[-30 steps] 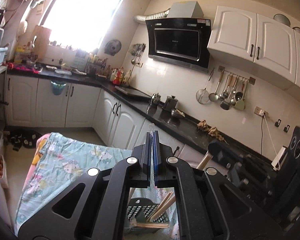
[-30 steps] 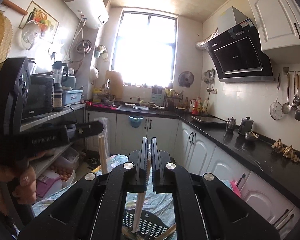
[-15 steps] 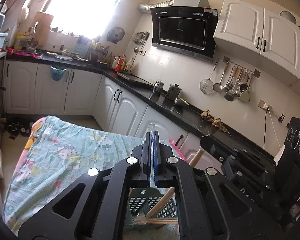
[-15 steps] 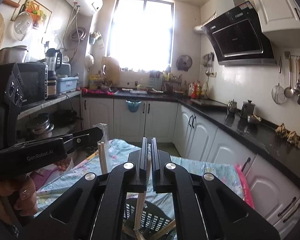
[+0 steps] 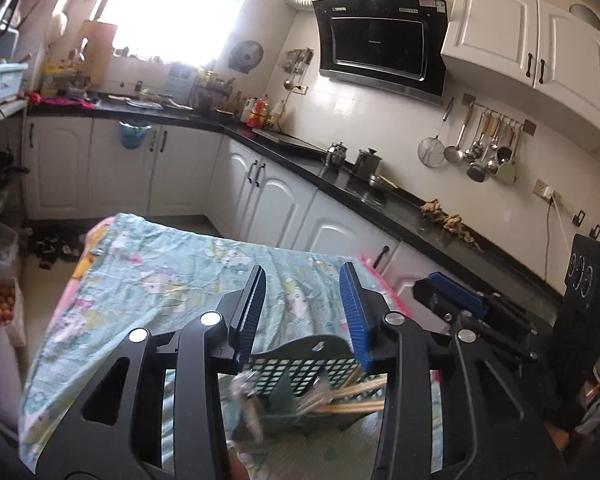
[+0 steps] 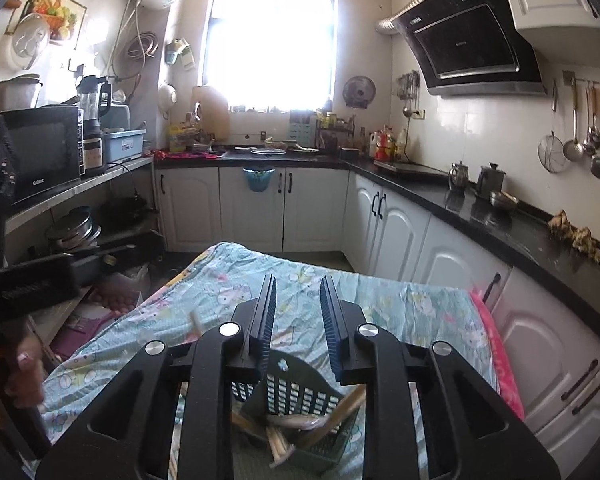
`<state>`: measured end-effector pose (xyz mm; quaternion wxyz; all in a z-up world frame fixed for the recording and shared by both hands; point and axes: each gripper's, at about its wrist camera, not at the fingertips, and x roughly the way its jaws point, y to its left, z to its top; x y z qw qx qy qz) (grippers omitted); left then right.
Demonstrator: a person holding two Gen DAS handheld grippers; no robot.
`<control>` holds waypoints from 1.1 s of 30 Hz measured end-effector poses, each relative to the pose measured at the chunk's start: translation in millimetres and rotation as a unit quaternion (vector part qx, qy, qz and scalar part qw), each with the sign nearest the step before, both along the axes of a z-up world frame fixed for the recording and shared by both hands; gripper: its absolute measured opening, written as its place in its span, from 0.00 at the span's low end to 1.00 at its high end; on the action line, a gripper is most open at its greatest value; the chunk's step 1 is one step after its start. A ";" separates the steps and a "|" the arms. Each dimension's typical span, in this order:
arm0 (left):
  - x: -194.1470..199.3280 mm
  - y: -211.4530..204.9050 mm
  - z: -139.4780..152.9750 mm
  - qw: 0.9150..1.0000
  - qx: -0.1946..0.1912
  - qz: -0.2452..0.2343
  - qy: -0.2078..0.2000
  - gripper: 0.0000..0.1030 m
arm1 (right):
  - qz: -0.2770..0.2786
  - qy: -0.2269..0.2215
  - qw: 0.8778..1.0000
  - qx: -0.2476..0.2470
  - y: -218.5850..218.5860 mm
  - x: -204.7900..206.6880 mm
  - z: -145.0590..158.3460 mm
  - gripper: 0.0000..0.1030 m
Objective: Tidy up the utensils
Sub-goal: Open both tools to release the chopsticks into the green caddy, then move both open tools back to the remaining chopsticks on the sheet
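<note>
Both grippers are held just above the green utensil basket (image 6: pixel 300 404) so that things drop into it. The basket stands on the cartoon-print cloth (image 5: pixel 172 280), with chopsticks (image 5: pixel 352 398) leaning inside. The left gripper (image 5: pixel 302 312) and the right gripper (image 6: pixel 298 320) are open and hold nothing. Before, each was pinched on a utensil; the jaws have just been opened.

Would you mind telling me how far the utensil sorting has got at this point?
Done: wooden chopsticks already lie in the green basket on the cloth-covered table. In hand: nothing; the left gripper and right gripper have just been opening, jaws empty above the basket. Left: no loose utensils show on the cloth, so little seems to remain.
</note>
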<state>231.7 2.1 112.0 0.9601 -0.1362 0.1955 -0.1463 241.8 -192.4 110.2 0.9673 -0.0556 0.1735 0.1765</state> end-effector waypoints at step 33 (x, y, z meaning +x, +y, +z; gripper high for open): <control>-124.8 69.6 -48.7 0.996 0.000 0.080 0.031 0.89 | 0.070 0.006 0.997 0.018 8.3 -114.6 -17.2 0.74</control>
